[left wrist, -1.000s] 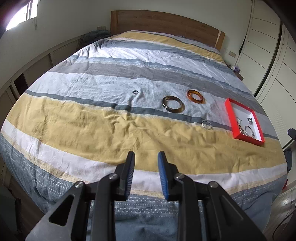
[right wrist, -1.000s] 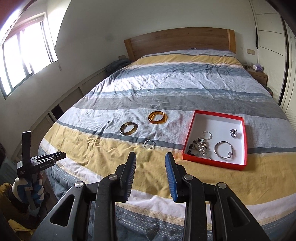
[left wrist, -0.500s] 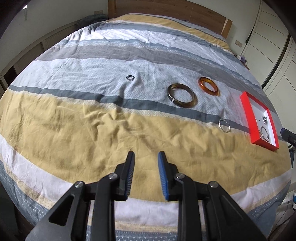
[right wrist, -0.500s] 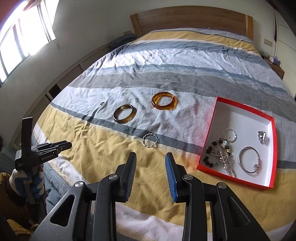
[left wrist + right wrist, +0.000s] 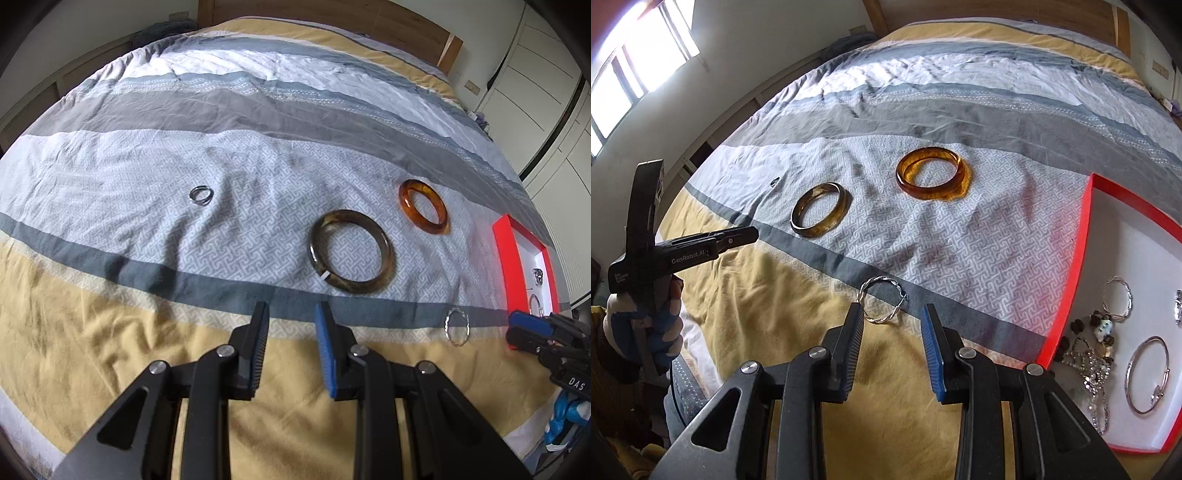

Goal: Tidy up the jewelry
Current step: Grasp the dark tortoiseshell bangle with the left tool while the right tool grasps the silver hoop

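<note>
Twisted silver hoop point(image 5: 882, 301) (flat) just beyond right tongs point(image 5: 893, 325).

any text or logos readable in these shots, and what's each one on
"GenRobot.AI": white print on the side of the left gripper, seen from the right wrist camera.
"DAS": white letters on the right gripper, seen from the left wrist camera; possibly cut off.
Small white print on the left gripper's handle below the brand: too small to read.
Nothing readable on the red box or jewelry.
</note>
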Demonstrator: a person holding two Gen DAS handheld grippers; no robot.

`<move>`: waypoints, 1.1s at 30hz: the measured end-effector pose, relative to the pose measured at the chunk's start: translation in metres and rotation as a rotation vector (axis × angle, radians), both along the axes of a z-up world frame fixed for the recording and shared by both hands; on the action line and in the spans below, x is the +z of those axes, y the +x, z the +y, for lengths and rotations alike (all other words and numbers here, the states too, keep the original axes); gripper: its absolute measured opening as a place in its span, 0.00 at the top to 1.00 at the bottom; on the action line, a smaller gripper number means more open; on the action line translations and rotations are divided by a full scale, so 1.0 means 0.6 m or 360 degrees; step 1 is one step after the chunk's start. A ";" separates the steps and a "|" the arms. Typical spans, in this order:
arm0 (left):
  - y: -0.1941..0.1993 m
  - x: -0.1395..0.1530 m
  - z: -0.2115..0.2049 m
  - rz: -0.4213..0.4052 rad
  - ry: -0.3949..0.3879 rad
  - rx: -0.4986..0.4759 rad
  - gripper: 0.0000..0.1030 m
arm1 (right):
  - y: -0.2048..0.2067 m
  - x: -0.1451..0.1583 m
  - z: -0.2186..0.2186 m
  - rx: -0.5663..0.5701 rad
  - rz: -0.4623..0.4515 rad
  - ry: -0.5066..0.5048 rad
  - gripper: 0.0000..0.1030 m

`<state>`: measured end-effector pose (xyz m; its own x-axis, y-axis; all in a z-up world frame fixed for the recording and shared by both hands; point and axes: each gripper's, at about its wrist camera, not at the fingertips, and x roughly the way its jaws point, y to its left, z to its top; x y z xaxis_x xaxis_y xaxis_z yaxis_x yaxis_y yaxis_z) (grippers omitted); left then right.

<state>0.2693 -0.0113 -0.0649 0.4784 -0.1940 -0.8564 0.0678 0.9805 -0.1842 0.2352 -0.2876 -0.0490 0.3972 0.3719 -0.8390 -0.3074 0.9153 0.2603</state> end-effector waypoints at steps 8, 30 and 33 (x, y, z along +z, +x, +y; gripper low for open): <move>0.013 -0.030 -0.013 0.0050 -0.0016 0.0001 0.76 | 0.026 -0.047 0.005 0.0026 0.0074 0.0047 0.68; 0.096 -0.048 -0.045 0.0020 -0.0115 0.0045 0.76 | 0.060 -0.104 0.012 0.0051 0.0088 0.0010 0.92; 0.106 -0.061 -0.053 0.0032 -0.0082 0.0049 0.76 | 0.057 -0.103 0.011 0.0060 0.0068 -0.0003 0.94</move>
